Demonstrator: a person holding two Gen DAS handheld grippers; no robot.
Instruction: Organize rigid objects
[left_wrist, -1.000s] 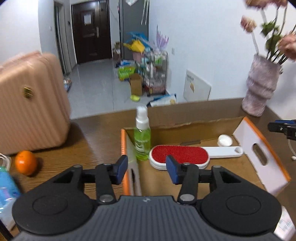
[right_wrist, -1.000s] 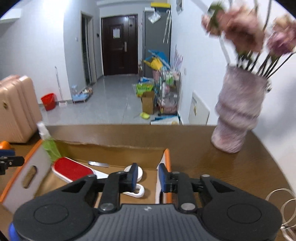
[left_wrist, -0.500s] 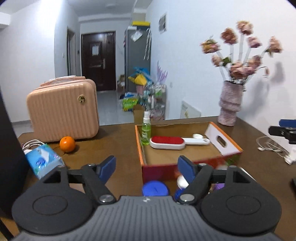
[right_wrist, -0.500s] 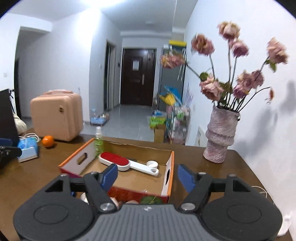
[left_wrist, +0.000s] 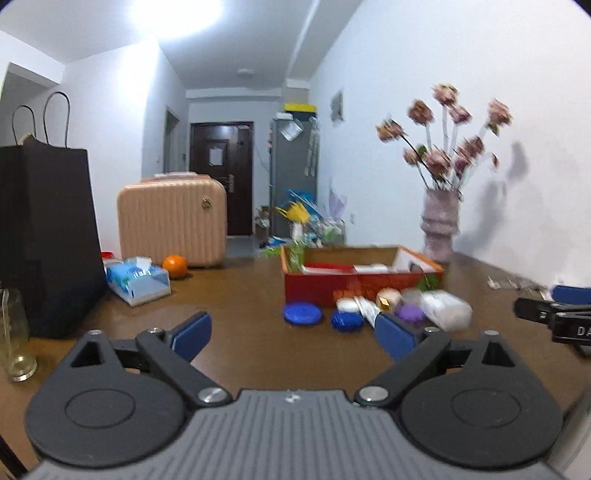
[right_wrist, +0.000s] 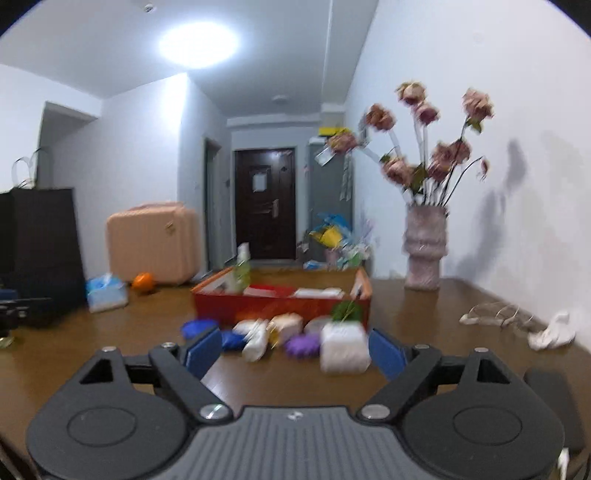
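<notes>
A red cardboard box (left_wrist: 364, 290) (right_wrist: 280, 306) stands mid-table. It holds a green spray bottle (left_wrist: 295, 256) (right_wrist: 242, 273) and a red lint brush (left_wrist: 325, 266). Loose items lie in front of it: a blue lid (left_wrist: 302, 314), a purple piece (right_wrist: 303, 343), a white packet (right_wrist: 343, 349) and several more. My left gripper (left_wrist: 293, 336) hangs well short of them; its jaws are opening wide with nothing between them. My right gripper (right_wrist: 294, 351) is just short of the white packet, jaws also opening and holding nothing. The picture is blurred.
At the left stand a black paper bag (left_wrist: 44, 240), a glass jar (left_wrist: 14, 332), a tissue pack (left_wrist: 138, 280), an orange (left_wrist: 174, 266) and a pink suitcase (left_wrist: 171, 221). A vase of flowers (right_wrist: 424, 251) is back right, with cables (right_wrist: 495, 314) and a white cloth (right_wrist: 552, 330) nearby.
Both grippers have drawn back from over the box to the near side of the table. Their jaws have gone from nearly shut to wide apart.
</notes>
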